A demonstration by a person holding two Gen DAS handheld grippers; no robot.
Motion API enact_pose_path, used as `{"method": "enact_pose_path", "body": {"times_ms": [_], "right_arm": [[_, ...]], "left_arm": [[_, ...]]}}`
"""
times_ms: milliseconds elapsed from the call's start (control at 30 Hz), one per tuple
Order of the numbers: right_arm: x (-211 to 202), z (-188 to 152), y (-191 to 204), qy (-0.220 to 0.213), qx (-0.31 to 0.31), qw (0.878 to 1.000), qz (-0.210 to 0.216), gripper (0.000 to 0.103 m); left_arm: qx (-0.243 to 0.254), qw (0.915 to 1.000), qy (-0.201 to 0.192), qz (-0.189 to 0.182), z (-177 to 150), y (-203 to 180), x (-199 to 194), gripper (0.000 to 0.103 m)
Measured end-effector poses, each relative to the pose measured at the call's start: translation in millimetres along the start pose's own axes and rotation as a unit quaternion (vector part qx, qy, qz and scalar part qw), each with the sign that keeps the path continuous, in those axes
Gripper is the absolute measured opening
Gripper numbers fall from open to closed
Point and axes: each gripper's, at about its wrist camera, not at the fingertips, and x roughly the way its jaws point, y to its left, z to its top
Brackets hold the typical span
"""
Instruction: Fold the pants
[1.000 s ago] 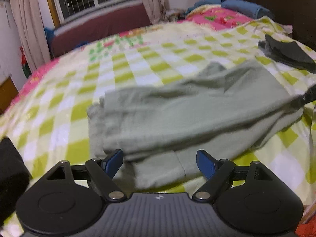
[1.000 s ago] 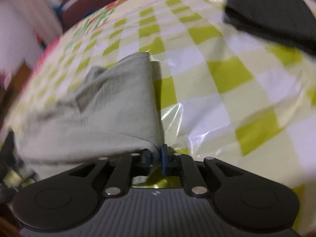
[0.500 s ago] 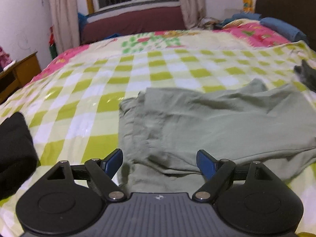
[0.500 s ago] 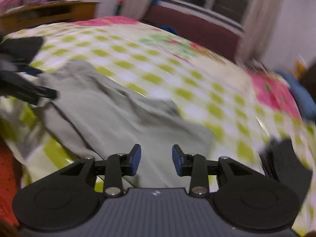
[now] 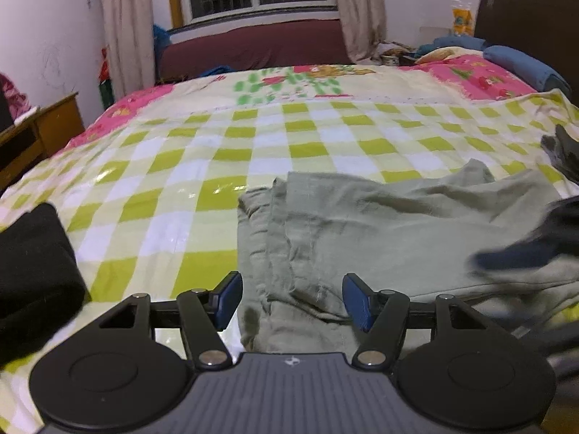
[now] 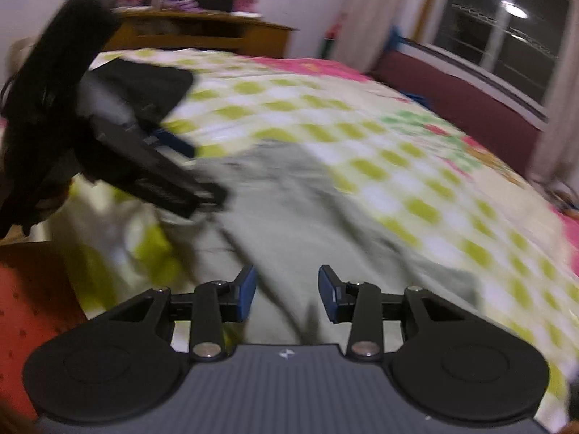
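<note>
Our grey-green pants (image 5: 380,224) lie once folded on the checked bed (image 5: 217,166). Left gripper (image 5: 291,298) jaws, just closing, straddle the near edge, not pinching. Right gripper (image 6: 287,291), jaws having just parted, holds nothing. Next we judge both must grip for another fold.

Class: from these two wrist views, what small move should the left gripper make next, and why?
Probably ease the left gripper down and close on the green pants' bunched edge: its jaws have been closing, yet the pads stand apart from the cloth between them.
</note>
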Motion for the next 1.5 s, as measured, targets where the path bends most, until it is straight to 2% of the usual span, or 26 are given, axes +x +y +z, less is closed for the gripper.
{"method": "enact_pose_path", "body": {"times_ms": [100,233,367,400,433,500,533,633,767,833,900,1000,1067,1133,1167,1333,1433,1500], "right_arm": [[13,4,13,-0.01,-0.035,0.999,0.0,0.039],[26,2,22,-0.012,-0.077,0.996,-0.039,0.039],[36,-1,23,-0.008,-0.088,0.995,-0.043,0.033],[37,-1,22,-0.007,-0.088,0.995,-0.041,0.026],[39,1,20,-0.005,-0.082,0.996,-0.038,0.019],[37,4,14,0.0,-0.055,0.998,-0.024,0.013],[34,6,11,0.0,-0.044,0.999,-0.019,0.006],[21,13,8,-0.009,-0.024,1.0,-0.007,0.004],[11,18,14,-0.021,-0.013,1.0,0.014,0.003],[12,14,21,-0.027,-0.023,0.999,0.019,0.004],[26,7,30,0.001,-0.037,0.999,0.033,0.004],[25,5,35,-0.006,-0.039,0.999,0.03,0.006],[20,7,27,-0.008,-0.016,0.999,0.04,0.008],[16,8,15,-0.003,-0.001,0.999,0.043,0.02],[12,8,7,-0.003,0.008,0.999,0.04,0.021],[-25,-9,-53,0.0,0.094,0.996,0.005,0.033],[-36,-30,-96,0.009,0.157,0.986,-0.055,0.034],[-37,-47,-127,0.019,0.205,0.973,-0.105,0.035]], "left_arm": [[0.007,0.9998,-0.01,-0.017,4,-2,-1,0.075],[0.02,0.9996,0.014,-0.017,4,-6,16,0.075],[0.01,0.9994,0.032,-0.009,2,-5,24,0.058],[0.008,0.9994,0.031,-0.007,2,-3,23,0.049],[0.007,0.9995,0.031,-0.006,3,-1,22,0.046],[-0.005,0.9995,0.028,-0.013,4,5,17,0.035],[-0.011,0.9995,0.025,-0.019,5,7,14,0.033],[-0.02,0.9994,0.018,-0.024,7,11,4,0.03],[-0.031,0.9993,0.016,-0.014,2,14,-11,0.028],[-0.038,0.9989,0.026,-0.006,-5,17,-10,0.028],[-0.041,0.9984,0.039,-0.004,-11,18,-6,0.029],[-0.024,0.9996,0.017,0.002,-11,13,-19,0.029],[-0.011,0.9998,0.018,0.005,-10,10,-21,0.029],[-0.005,0.999,0.042,0.014,-14,11,-12,0.03],[-0.009,0.9988,0.047,0.014,-15,13,-10,0.033],[-0.007,0.9993,0.033,0.016,-11,13,-24,0.036],[-0.007,0.9991,0.023,0.035,-8,13,-31,0.036],[-0.005,0.9983,0.007,0.057,-3,12,-38,0.037]]}}
